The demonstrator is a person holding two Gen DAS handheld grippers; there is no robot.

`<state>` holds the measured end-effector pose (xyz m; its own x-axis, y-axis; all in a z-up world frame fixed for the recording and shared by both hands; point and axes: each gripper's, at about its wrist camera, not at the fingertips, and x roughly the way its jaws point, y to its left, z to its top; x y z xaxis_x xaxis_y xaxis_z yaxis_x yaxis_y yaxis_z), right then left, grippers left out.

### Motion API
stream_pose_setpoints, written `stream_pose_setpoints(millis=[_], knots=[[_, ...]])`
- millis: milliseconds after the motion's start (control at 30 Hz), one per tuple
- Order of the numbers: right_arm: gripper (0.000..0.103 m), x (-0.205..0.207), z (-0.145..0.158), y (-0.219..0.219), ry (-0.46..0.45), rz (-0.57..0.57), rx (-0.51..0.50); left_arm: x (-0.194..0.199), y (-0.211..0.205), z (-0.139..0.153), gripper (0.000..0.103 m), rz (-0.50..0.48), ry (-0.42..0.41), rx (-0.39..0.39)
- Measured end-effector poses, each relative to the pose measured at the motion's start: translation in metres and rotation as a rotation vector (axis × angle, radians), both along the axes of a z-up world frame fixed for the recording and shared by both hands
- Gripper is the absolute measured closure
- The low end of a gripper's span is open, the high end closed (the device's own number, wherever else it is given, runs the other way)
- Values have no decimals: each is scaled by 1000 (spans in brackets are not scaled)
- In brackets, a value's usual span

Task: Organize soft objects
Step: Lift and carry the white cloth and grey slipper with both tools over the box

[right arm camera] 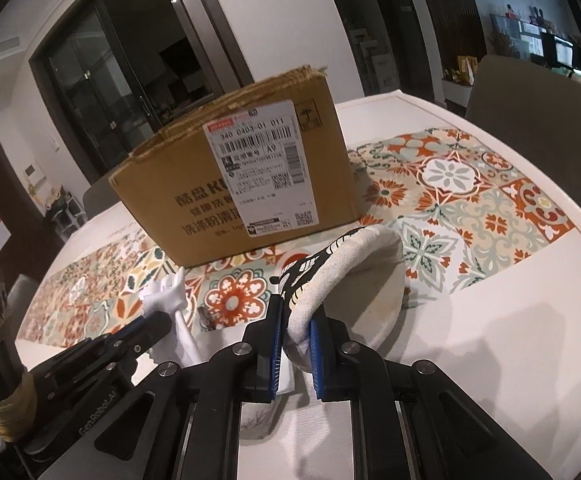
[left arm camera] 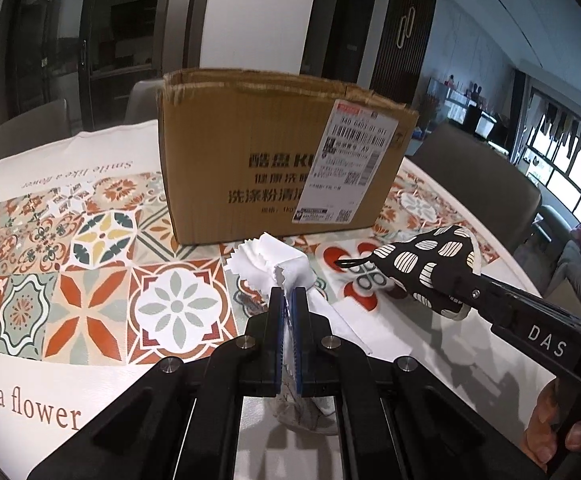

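My left gripper (left arm camera: 289, 294) is shut on a white cloth (left arm camera: 272, 260) with pinked edges and holds it just above the table; it also shows in the right wrist view (right arm camera: 170, 294). My right gripper (right arm camera: 295, 312) is shut on a black oven mitt with cream spots (left arm camera: 434, 256), whose cream lining (right arm camera: 364, 276) faces the right wrist camera. An open brown cardboard box (left arm camera: 274, 160) with a shipping label stands on the table behind both; it also shows in the right wrist view (right arm camera: 246, 184).
A tiled-pattern mat (left arm camera: 90, 264) covers the white round table (right arm camera: 510, 344). Grey chairs (right arm camera: 530, 120) stand around the table's far edge. A patterned item lies under the left gripper (left arm camera: 310, 420), mostly hidden.
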<state>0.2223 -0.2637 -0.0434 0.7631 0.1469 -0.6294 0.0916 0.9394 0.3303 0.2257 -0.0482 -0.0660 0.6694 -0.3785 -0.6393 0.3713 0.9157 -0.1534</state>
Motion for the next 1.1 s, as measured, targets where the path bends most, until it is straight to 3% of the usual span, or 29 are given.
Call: stream_pose_setpoints(millis=[633,1100], knots=[[89,-29,53,15,-128,5,-39,-30,16,57,97,14,-140,-54],[89,-35,92,20,-241,11,-72,-31,20,101,97,15,-273,-69]])
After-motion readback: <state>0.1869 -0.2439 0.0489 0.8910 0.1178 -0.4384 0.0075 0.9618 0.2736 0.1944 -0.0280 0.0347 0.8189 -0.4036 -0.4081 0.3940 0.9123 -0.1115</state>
